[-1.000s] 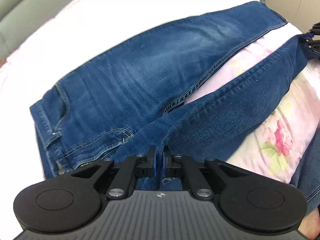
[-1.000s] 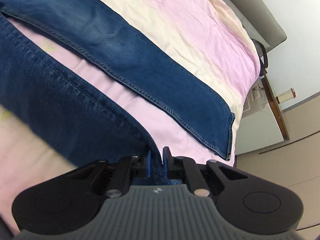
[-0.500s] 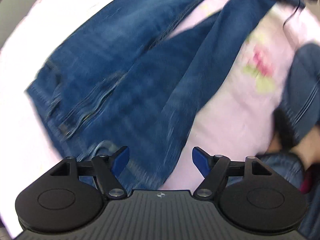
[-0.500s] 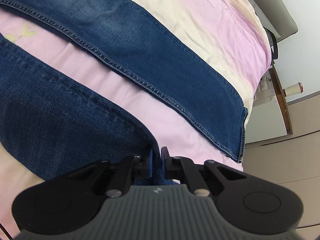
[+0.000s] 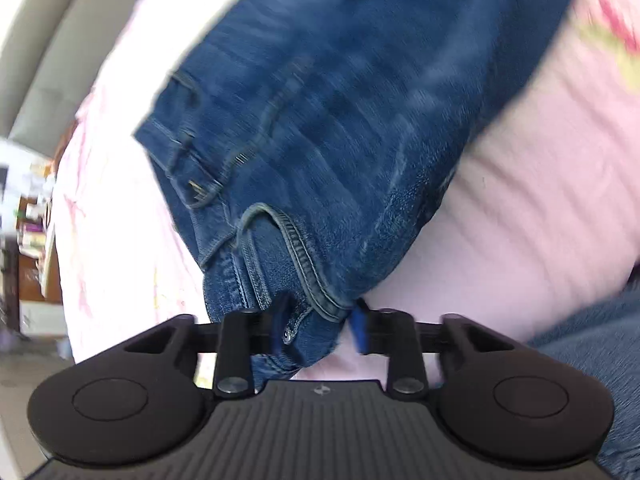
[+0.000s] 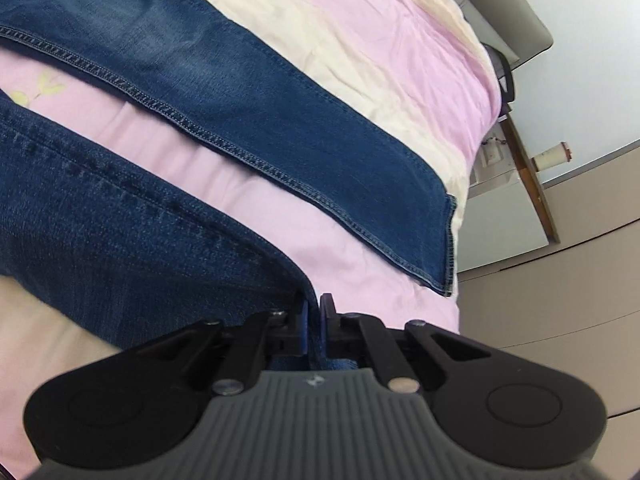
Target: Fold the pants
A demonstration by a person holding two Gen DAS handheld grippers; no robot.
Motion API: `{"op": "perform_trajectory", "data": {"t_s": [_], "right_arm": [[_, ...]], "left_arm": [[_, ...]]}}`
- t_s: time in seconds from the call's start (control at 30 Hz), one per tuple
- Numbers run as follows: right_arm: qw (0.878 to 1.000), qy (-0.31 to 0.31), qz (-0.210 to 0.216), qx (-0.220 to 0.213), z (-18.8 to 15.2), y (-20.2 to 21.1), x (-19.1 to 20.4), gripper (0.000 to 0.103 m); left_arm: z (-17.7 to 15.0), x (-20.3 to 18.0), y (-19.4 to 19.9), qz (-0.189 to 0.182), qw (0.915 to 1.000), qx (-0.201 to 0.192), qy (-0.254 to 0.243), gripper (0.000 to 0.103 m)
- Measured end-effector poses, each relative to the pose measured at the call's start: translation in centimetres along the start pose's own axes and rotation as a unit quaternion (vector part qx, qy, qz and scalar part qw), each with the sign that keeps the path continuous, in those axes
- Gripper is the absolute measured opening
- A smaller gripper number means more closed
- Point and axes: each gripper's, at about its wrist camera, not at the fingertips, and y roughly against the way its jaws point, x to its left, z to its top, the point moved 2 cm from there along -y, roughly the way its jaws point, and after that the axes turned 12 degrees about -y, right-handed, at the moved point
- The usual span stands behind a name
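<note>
Right gripper (image 6: pixel 314 322) pinches a hem of the jeans (image 6: pixel 248 120); left gripper (image 5: pixel 318 326) spread around the waistband.

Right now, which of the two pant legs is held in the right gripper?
The nearer pant leg, whose hem end runs between the shut fingers of the right gripper. The farther pant leg lies flat on the bedsheet, untouched.

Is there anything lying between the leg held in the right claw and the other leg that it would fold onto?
Nothing visible. The right claw is shut on the near leg. Between it and the far leg lies only a bare strip of pink bedsheet, with no other thing on it.
</note>
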Motion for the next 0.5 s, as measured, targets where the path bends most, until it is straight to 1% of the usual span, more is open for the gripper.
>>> {"op": "perform_trajectory", "data": {"t_s": [0.07, 0.13, 0.23, 0.4, 0.5], "right_arm": [[1.0, -0.001, -0.008, -0.013, -0.5, 1.3, -0.5, 0.0], [0.999, -0.017, -0.008, -0.027, -0.7, 2.6, -1.4, 0.0], [0.998, -0.035, -0.02, -0.046, -0.1, 4.0, -2.5, 0.0], [0.996, -0.049, -0.038, -0.059, 3.7, 4.3, -4.8, 0.0], [0.996, -0.038, -0.049, -0.059, 7.0, 2.9, -5.7, 0.0]], "left_arm": [[-0.4, 1.4, 1.6, 0.016, 0.9986, -0.038, 0.033, 0.023], [-0.5, 3.5, 2.9, 0.018, 0.9955, -0.06, 0.071, 0.016], [0.5, 7.2, 4.3, 0.029, 0.9899, -0.083, 0.111, 0.011], [3.9, 14.3, 4.9, 0.035, 0.9818, -0.095, 0.16, 0.01], [7.4, 17.9, 2.7, 0.038, 0.9815, -0.085, 0.168, 0.01]]}}
